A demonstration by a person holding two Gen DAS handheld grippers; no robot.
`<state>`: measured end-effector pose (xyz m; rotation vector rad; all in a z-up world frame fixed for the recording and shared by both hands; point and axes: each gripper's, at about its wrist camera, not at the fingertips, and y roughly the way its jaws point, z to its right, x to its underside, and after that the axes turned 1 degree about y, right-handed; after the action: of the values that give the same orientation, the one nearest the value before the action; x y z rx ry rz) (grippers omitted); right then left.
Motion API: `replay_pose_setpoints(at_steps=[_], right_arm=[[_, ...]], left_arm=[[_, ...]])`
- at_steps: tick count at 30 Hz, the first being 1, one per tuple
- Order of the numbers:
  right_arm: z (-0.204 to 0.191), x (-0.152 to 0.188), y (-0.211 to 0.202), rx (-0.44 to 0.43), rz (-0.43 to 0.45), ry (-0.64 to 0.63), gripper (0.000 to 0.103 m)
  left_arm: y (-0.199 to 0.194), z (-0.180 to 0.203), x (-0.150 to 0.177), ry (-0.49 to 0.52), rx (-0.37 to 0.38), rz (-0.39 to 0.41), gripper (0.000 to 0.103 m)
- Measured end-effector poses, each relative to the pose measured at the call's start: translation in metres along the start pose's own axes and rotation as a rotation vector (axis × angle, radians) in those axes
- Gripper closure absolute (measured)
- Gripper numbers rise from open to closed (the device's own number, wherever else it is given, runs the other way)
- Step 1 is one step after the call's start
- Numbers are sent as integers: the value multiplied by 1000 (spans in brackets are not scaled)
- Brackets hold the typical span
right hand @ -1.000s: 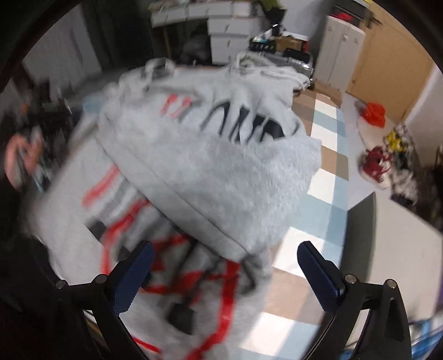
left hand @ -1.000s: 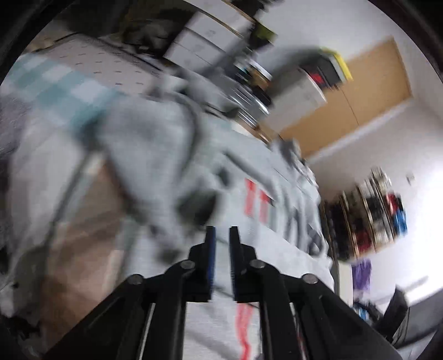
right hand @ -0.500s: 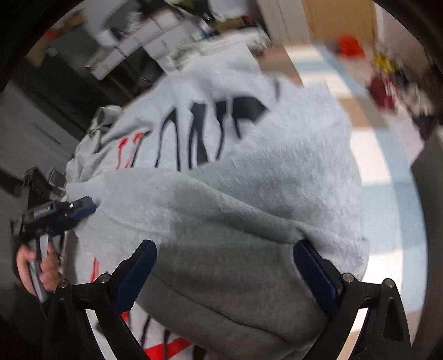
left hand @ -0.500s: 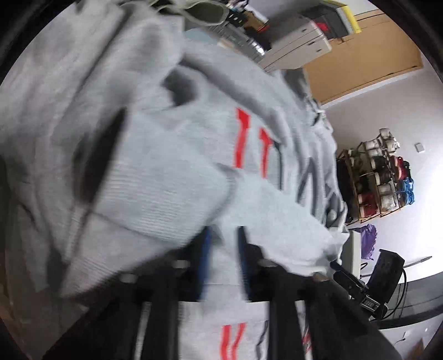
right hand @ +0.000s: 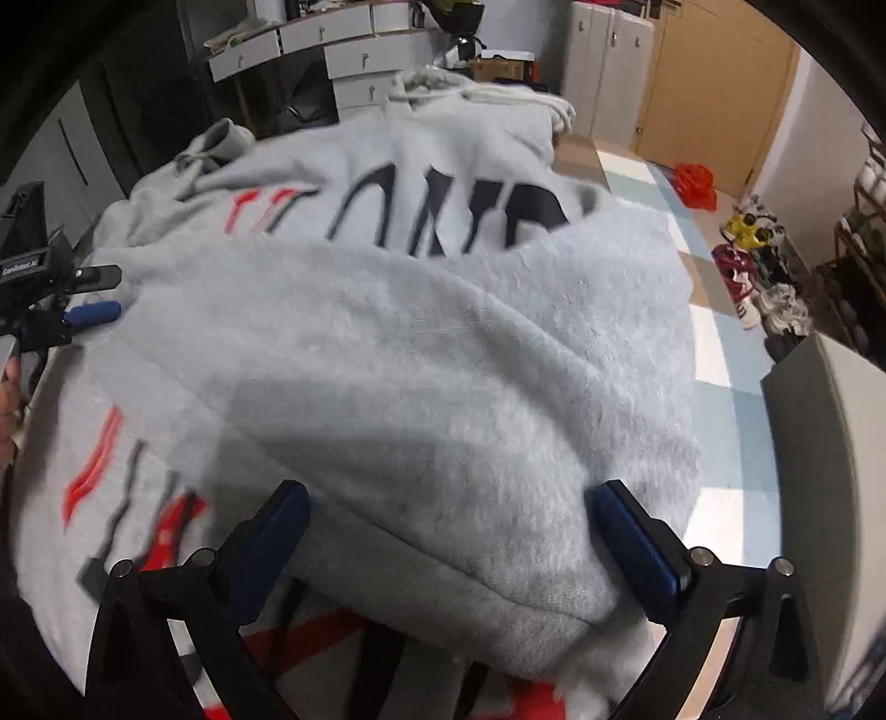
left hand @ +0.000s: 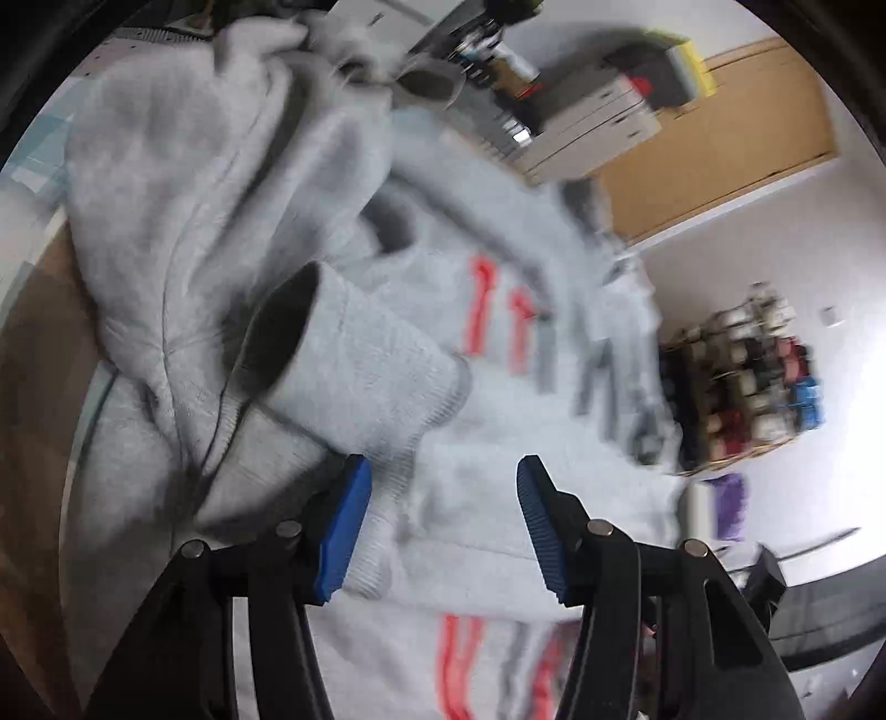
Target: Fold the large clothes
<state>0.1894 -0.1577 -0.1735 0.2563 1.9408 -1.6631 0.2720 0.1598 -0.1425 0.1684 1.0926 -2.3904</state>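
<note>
A large grey hoodie (right hand: pixel 421 343) with red and black lettering lies spread over the table, one part folded across its front with the fleecy inside up. In the left wrist view the hoodie (left hand: pixel 487 387) fills the frame, and a ribbed sleeve cuff (left hand: pixel 360 365) lies just ahead of the left finger. My left gripper (left hand: pixel 443 520) is open and empty above the cloth; it also shows at the left edge of the right wrist view (right hand: pixel 91 299). My right gripper (right hand: pixel 448 543) is wide open, its fingers either side of the folded edge, holding nothing.
A checked tablecloth (right hand: pixel 714 354) shows at the hoodie's right. White drawers (right hand: pixel 332 50) and wooden doors (right hand: pixel 714 83) stand behind. Shoes (right hand: pixel 742 260) lie on the floor at right; a shoe rack (left hand: pixel 742 382) stands by the wall.
My left gripper has opened and let go of the hoodie. The sleeve cuff now lies in front of it. My right gripper stays open over the folded part.
</note>
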Motion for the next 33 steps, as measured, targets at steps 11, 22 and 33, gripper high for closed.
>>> replay_pose_setpoints(at_steps=[11, 22, 33], right_arm=[[-71, -115, -108, -534, 139, 214, 0], [-185, -281, 134, -519, -225, 459, 0], [-233, -327, 203, -308, -227, 394, 0]], left_arm=[[-131, -15, 43, -11, -411, 371, 19], [-119, -74, 30, 26, -549, 339, 19], [-99, -102, -1, 31, -495, 287, 19]])
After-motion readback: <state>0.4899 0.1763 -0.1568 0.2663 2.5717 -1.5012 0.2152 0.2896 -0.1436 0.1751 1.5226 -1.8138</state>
